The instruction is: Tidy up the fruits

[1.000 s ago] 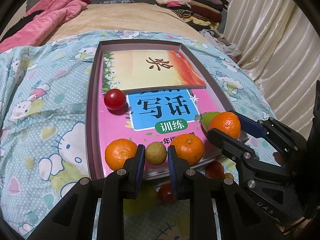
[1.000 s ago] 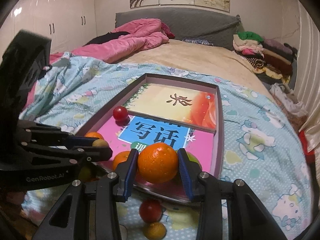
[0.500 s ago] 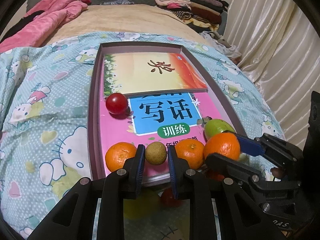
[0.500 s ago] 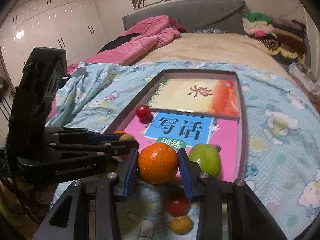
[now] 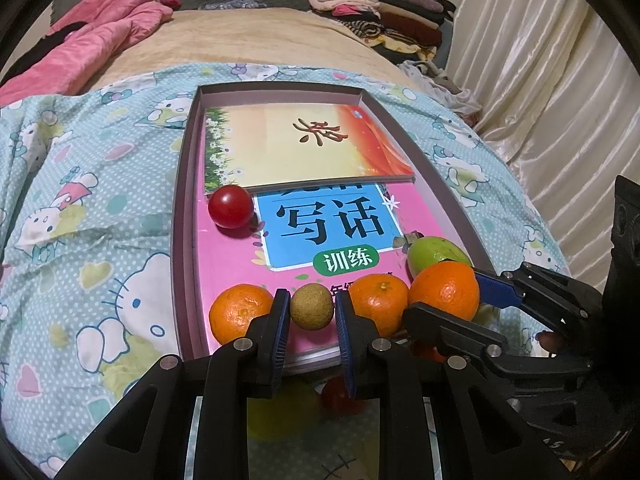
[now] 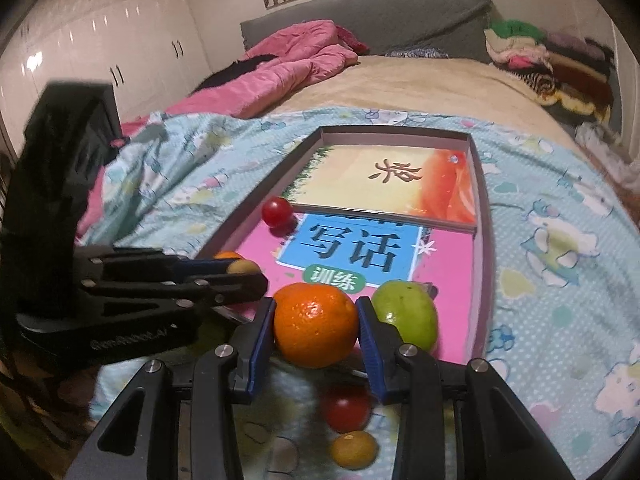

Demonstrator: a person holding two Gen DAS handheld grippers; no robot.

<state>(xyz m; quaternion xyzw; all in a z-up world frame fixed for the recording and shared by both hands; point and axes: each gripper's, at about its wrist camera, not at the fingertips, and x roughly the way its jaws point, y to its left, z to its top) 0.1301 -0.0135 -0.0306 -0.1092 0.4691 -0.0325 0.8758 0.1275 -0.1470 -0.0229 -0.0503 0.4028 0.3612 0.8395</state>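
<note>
Both grippers are placing fruit along the tray's (image 5: 188,184) near edge: the left gripper (image 5: 313,312) clamps a small brown fruit (image 5: 311,307), the right gripper (image 6: 316,326) an orange (image 6: 315,325), and each needs setting down and letting go.

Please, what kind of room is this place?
Most likely a bedroom in a home. The fruit tray lies on a bed with a cartoon-print sheet; a pink quilt, folded clothes and white wardrobes show.
</note>
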